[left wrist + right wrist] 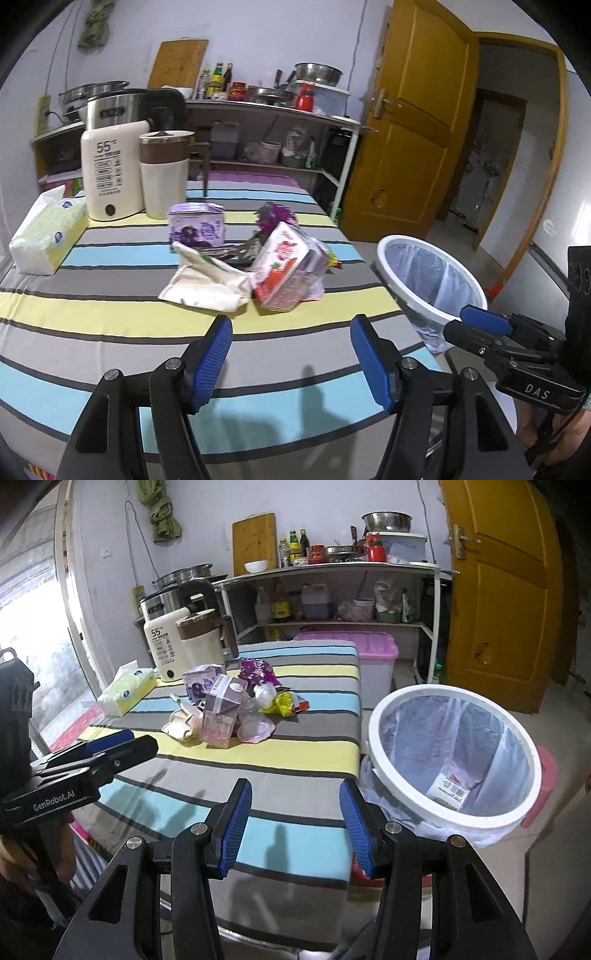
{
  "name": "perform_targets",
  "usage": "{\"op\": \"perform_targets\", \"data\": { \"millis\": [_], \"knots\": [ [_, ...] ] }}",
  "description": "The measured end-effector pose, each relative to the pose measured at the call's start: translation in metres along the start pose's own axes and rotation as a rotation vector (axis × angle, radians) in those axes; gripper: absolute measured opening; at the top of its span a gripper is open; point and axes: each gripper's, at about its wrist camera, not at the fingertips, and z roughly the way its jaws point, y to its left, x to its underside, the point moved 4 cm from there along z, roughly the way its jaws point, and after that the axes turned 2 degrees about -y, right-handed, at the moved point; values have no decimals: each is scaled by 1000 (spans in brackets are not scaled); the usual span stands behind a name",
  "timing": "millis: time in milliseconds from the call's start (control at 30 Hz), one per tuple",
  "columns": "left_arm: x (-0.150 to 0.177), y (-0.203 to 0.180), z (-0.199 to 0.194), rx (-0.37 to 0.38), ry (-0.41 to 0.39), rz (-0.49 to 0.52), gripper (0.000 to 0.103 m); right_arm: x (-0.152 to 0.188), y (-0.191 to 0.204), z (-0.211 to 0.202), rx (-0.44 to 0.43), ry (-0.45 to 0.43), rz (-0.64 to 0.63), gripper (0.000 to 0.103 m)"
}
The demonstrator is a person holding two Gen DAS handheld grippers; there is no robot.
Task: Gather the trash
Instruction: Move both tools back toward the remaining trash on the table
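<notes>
Trash pile [255, 266] mid-tabletop [110, 314]; items overlapping, lower wrappers hard to make out. Left gripper [291, 362] jaws open, empty, over bare striped cloth short of pile. Right gripper [295, 830] jaws open, empty, at tabletop's right edge. Lined bin [454, 760] just beside edge; base hidden.

trash pile [255, 266] mid-table, perhaps cartons, wrappers

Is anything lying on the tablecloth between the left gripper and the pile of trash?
No. In the left wrist view only bare striped tablecloth lies between the open left gripper and the trash pile.
</notes>
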Motion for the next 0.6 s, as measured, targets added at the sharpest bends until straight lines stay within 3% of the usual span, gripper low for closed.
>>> {"op": "perform_targets", "data": {
  "millis": [600],
  "knots": [
    [-12,70,12,-138,-2,-81,66,-39,41,48,-132,2,-7,51]
  ]
}}
